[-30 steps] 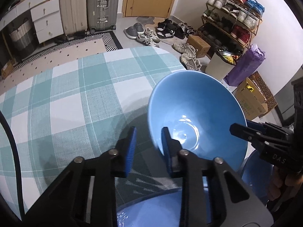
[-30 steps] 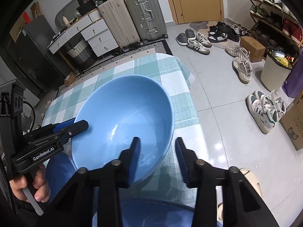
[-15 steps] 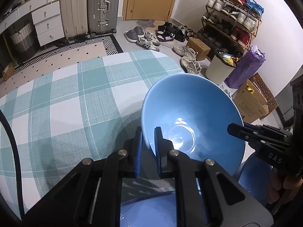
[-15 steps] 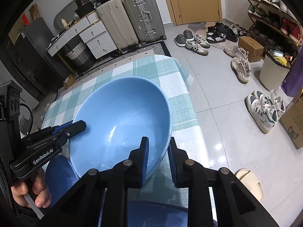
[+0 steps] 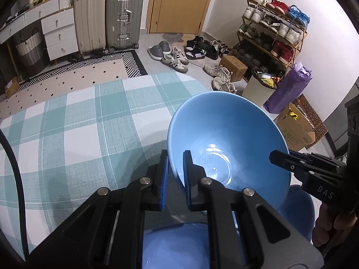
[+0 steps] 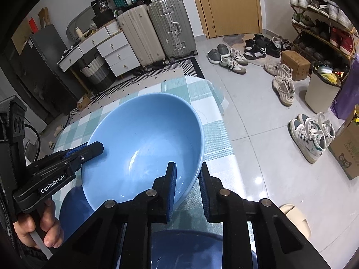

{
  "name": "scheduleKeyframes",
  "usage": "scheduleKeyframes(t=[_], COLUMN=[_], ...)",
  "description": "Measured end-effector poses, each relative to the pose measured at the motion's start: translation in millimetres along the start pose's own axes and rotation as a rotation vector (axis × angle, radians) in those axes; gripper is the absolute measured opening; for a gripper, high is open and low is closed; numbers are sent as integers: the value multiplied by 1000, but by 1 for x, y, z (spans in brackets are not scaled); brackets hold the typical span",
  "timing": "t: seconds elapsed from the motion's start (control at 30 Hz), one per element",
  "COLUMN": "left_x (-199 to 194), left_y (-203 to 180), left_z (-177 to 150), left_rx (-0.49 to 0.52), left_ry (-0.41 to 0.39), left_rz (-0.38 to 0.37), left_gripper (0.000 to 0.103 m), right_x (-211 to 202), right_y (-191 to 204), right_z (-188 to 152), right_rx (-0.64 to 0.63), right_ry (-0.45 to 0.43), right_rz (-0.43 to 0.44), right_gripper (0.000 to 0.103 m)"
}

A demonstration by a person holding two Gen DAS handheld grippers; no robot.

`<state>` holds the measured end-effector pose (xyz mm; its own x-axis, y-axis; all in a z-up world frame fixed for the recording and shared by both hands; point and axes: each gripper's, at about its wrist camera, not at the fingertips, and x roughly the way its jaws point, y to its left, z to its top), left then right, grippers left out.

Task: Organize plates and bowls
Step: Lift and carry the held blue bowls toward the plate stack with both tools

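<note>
The light blue bowl at frame centre is clamped at opposite rims by the left gripper and right gripper; stacking onto the darker dishes below is judged unfinished.

I read "GenRobot.AI" in white on the black arm of the left tongs, seen from the right wrist. "DAS" in white stands on the right tongs, from the left wrist. A black bag above the drawers carries "30". Print on the cardboard boxes is too small for me to read.
</note>
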<state>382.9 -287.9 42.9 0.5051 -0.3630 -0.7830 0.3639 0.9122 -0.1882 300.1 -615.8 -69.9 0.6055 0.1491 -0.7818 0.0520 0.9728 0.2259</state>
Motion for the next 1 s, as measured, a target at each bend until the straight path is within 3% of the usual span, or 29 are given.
scheduleKeyframes(t=[0.37, 1.0], left_x=[-48, -165], left_y=[-17, -45], left_z=[-3, -25], left_rx=[19, 48], left_ry=[-50, -144], left_rz=[-4, 13], left_gripper=[9, 9], right_x=[-39, -117], right_y=[9, 35], right_z=[-5, -26], right_rx=[-18, -61], right_ry=[-55, -133], right_rz=[3, 34], right_gripper=[21, 21])
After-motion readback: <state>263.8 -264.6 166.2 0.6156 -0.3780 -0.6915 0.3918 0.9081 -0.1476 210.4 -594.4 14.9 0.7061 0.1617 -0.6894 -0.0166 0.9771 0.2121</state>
